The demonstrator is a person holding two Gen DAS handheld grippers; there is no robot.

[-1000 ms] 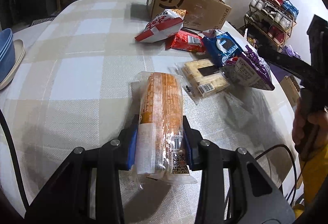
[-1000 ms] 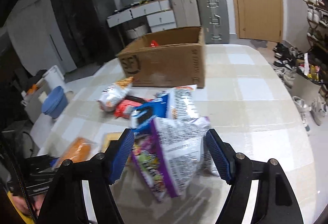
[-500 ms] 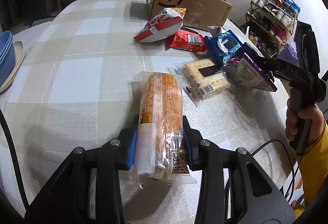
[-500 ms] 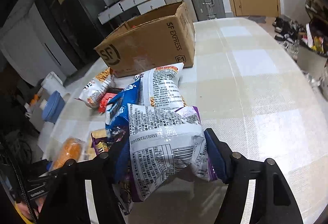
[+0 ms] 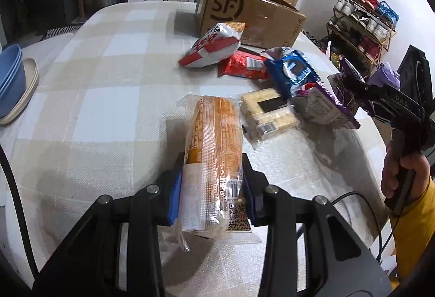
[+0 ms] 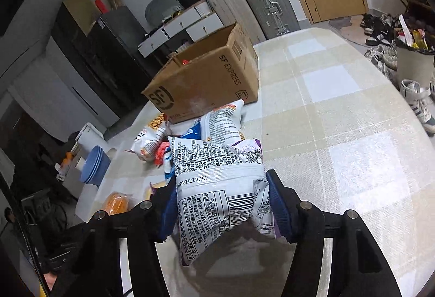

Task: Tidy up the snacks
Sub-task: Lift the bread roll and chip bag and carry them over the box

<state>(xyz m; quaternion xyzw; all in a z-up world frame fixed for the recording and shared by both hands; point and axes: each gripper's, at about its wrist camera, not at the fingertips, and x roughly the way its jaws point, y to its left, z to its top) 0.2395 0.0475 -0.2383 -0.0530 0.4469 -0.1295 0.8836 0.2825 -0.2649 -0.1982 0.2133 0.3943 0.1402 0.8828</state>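
Snacks lie in a loose cluster on the checked tabletop (image 5: 89, 95), just in front of an open cardboard box (image 5: 252, 16) printed with "SF". Two of them are gripped. The left tool (image 5: 212, 188) is clamped on an orange bread pack (image 5: 213, 150) in clear wrap, its blue pads pressing both long sides; the pack's far end points toward the cluster, and whether it rests on the cloth I cannot tell. The right tool (image 6: 221, 210) is closed on a purple-and-white snack bag (image 6: 223, 188) — the printed back panel and barcode face its camera, and the bag is squeezed at its middle. In the left wrist view this bag (image 5: 326, 104) hangs above the tabletop's right edge. Beside it lie a pale cracker pack (image 5: 269, 112), a blue cookie bag (image 5: 292, 71), a red packet (image 5: 244, 65) and a red-and-white chip bag (image 5: 214, 46) nearest the box. Stacked blue bowls (image 5: 11, 76) sit at the tabletop's far left edge — well apart from the snacks.
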